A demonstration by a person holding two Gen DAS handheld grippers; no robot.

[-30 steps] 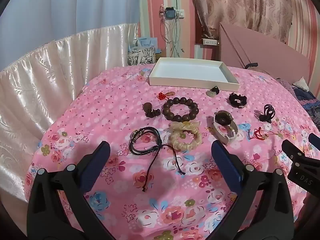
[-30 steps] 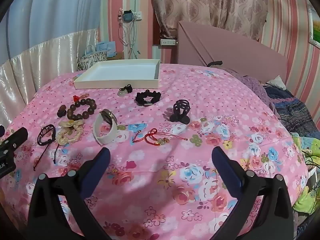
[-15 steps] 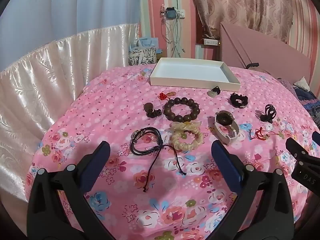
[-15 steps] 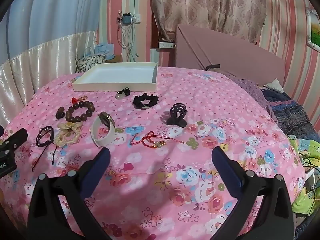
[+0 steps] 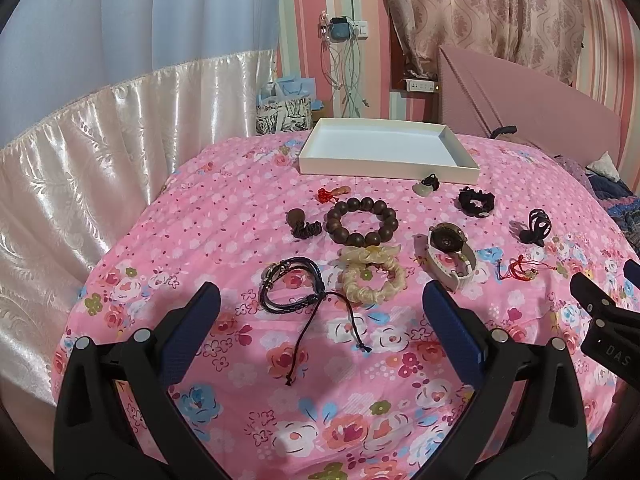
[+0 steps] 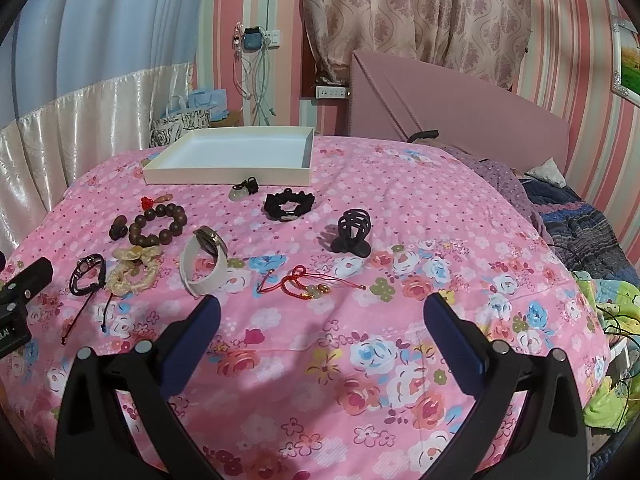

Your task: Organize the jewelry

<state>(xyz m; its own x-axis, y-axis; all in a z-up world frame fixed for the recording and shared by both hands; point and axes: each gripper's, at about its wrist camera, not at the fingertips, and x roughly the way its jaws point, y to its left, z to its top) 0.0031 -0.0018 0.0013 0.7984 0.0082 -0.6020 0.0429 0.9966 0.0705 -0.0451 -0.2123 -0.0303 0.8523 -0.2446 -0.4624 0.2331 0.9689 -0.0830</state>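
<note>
Jewelry lies on a pink floral bedspread (image 5: 224,208) in front of an empty white tray (image 5: 384,150). My left gripper (image 5: 320,312) is open and empty, hovering before a black cord bracelet (image 5: 292,290), a cream scrunchie (image 5: 372,276), a brown bead bracelet (image 5: 362,221) and a white watch (image 5: 450,256). My right gripper (image 6: 320,316) is open and empty, just short of a red string charm (image 6: 304,282). A black hair claw (image 6: 352,234), a black scrunchie (image 6: 288,204), a jade pendant (image 6: 242,190) and the tray (image 6: 228,174) lie beyond.
A satin bed skirt or curtain (image 5: 100,148) runs along the left. A pink headboard (image 6: 452,112) stands at the back right. Crumpled bedding (image 6: 584,236) and cables lie at the right edge. Gift bags (image 5: 284,110) sit behind the tray.
Both grippers have drawn back and risen a little, so the jewelry sits slightly farther away. Nothing on the bedspread has moved.
</note>
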